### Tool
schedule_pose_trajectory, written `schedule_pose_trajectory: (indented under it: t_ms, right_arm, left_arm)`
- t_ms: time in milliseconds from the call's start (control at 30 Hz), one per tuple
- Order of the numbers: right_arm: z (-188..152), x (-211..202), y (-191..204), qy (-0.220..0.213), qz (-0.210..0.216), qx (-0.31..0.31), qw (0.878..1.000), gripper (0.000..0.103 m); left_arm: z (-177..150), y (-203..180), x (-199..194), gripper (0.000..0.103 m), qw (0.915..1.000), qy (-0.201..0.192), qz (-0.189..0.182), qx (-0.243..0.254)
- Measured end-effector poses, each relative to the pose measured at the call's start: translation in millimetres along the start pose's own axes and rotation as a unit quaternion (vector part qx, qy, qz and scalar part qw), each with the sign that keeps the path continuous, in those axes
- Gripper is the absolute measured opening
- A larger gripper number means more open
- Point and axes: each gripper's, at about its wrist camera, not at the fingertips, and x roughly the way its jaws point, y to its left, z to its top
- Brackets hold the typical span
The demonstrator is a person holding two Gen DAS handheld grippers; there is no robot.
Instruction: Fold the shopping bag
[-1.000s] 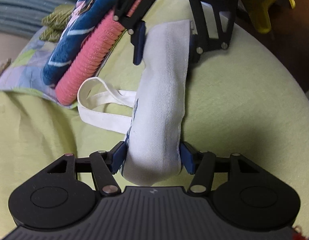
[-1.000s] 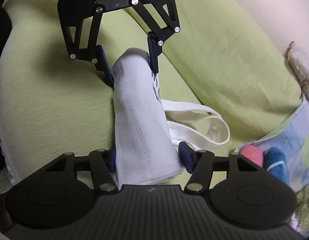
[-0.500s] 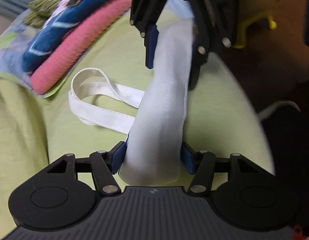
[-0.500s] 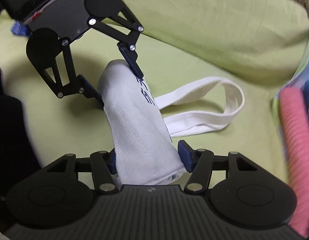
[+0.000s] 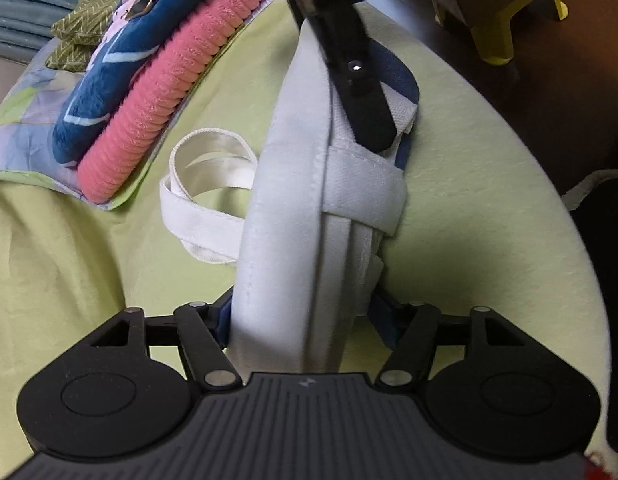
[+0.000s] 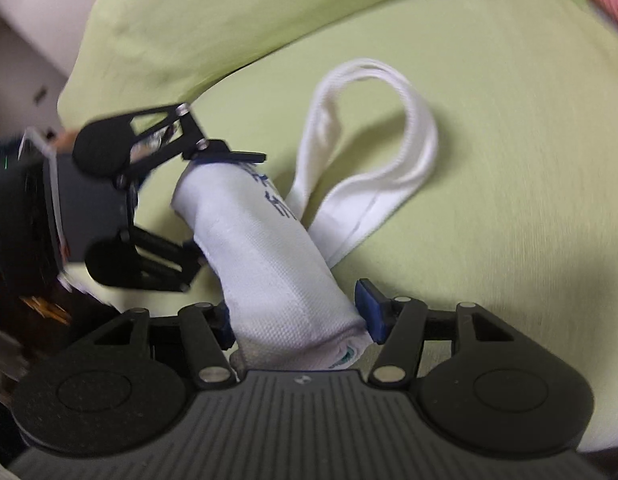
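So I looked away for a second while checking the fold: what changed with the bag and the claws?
The right claw rolled, twisting the folded white canvas shopping bag so its seamed side and a strap now face the left camera. The left claw is opening around its end, a gap showing at one pad. The loose white handle loops stay on the light green bedsheet.

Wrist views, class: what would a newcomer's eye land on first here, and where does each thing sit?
First, the white shopping bag, rolled into a long bundle and stretched between the two claws above the yellow-green sheet. The left claw, its jaws opening, has the near end between its fingers; the right claw holds the other end. The handle loops trail loose on the sheet, and a pink ribbed roll lies at upper left beside blue fabric.
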Motion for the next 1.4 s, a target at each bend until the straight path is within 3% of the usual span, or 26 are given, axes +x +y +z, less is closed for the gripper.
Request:
schedule_pose_trajectory:
  t_ms: [267,367,467,567,600,767,1033,1133,1200,1233,1267,1300,1333,1400]
  right_arm:
    - [12.0,3.9,-38.6,0.031,0.039,0.121,0.991,0.054]
    - [22.9,11.2,-52.5,0.041,0.043,0.153,0.986,0.053]
    - [28.2,13.0,-60.3,0.051,0.050,0.177,0.982,0.053]
    - [31.1,13.7,-63.1,0.055,0.052,0.186,0.980,0.053]
    - [32.0,13.4,-64.3,0.055,0.053,0.190,0.979,0.053]
    - [25.2,10.0,-69.7,0.043,0.058,0.219,0.973,0.053]
    - [12.4,-1.2,-88.3,0.001,0.075,0.314,0.946,0.055]
    - [9.3,-20.8,-73.1,-0.049,0.020,0.282,0.958,0.060]
    - [7.0,-38.8,-45.4,-0.098,-0.076,0.207,0.970,0.073]
    - [4.5,-46.4,-26.3,-0.123,-0.138,0.149,0.971,0.074]
    - [0.8,-51.5,-7.2,-0.146,-0.191,0.090,0.966,0.071]
    - [-3.7,-53.4,11.9,-0.165,-0.235,0.030,0.957,0.061]
    - [-8.3,-51.6,30.3,-0.178,-0.268,-0.030,0.946,0.054]
    - [-20.1,-41.9,58.0,-0.196,-0.308,-0.136,0.921,0.031]
  left_arm:
    - [-6.0,3.8,-20.9,0.069,0.9973,-0.016,0.032,0.064]
    - [-10.1,15.1,-44.6,0.066,0.9976,-0.032,0.022,0.058]
    - [-7.5,31.3,-59.8,0.058,0.9979,-0.058,0.020,0.018]
    - [-2.5,49.9,-47.9,0.034,0.9965,-0.060,0.006,-0.058]
    - [-1.7,53.1,-42.6,0.022,0.9952,-0.060,0.003,-0.077]
    - [1.9,57.8,-16.7,0.000,0.9884,-0.062,-0.009,-0.138]
    - [22.3,54.9,11.6,0.000,0.9929,-0.042,0.017,-0.110]
    - [26.4,52.6,16.6,0.000,0.9936,-0.045,0.018,-0.102]
    - [27.9,51.8,19.3,0.000,0.9935,-0.046,0.022,-0.102]
    - [28.0,52.4,20.8,0.000,0.9932,-0.048,0.021,-0.103]
    - [28.3,53.4,22.4,0.000,0.9931,-0.049,0.021,-0.104]
    - [29.0,54.0,23.9,0.000,0.9932,-0.050,0.021,-0.103]
    - [29.7,54.2,25.1,0.000,0.9935,-0.050,0.020,-0.101]
    - [30.4,54.4,26.7,0.000,0.9938,-0.049,0.019,-0.097]
